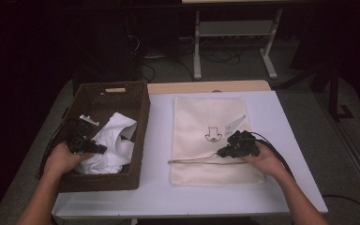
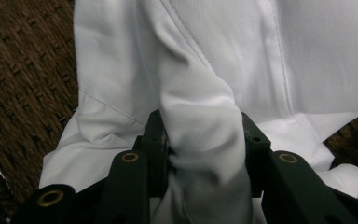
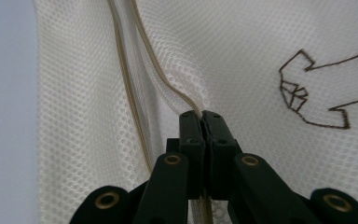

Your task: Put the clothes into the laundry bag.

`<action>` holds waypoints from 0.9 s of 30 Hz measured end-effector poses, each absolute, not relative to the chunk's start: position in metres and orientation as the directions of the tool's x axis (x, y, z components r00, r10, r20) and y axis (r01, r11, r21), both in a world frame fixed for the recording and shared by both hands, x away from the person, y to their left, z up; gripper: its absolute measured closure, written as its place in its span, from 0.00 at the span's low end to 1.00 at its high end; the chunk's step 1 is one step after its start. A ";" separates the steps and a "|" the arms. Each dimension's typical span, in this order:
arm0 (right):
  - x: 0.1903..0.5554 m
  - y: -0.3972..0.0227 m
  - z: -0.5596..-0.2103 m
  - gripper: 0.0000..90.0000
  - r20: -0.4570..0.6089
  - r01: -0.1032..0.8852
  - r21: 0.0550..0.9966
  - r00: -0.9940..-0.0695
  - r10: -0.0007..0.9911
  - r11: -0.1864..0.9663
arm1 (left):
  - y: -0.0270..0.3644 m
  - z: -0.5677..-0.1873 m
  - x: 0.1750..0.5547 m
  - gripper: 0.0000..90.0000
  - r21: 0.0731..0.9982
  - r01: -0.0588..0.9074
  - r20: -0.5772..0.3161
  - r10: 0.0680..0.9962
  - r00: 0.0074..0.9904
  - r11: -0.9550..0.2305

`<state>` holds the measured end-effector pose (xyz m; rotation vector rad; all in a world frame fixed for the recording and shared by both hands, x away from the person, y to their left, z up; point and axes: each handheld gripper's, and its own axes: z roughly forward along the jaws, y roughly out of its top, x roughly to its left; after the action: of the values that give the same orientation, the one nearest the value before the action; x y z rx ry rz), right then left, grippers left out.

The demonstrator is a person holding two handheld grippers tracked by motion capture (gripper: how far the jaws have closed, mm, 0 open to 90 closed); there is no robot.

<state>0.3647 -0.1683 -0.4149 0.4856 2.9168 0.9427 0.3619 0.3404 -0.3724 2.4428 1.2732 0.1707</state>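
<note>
My left gripper [image 2: 200,154] pinches a fold of white garment [image 1: 112,147] in the wicker basket [image 1: 140,136] (ready for lifting); right gripper [image 3: 202,116], jaws fully closed, nips the mesh laundry bag [image 3: 242,56] beside its zipper to open it.

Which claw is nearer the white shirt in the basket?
Left. The left claw is pinching a fold of the shirt inside the basket; the right claw is across the table, shut on the mesh bag.
</note>
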 end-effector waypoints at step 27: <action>0.376 -0.176 -0.371 0.96 0.068 0.301 0.673 -0.935 0.349 0.676 | 0.374 -0.314 0.350 0.80 0.511 0.795 -0.286 0.808 0.515 -0.326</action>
<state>0.3757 -0.1761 -0.3705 0.5467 2.8147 1.1123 0.3504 0.3738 -0.3138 2.1528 1.3020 0.0271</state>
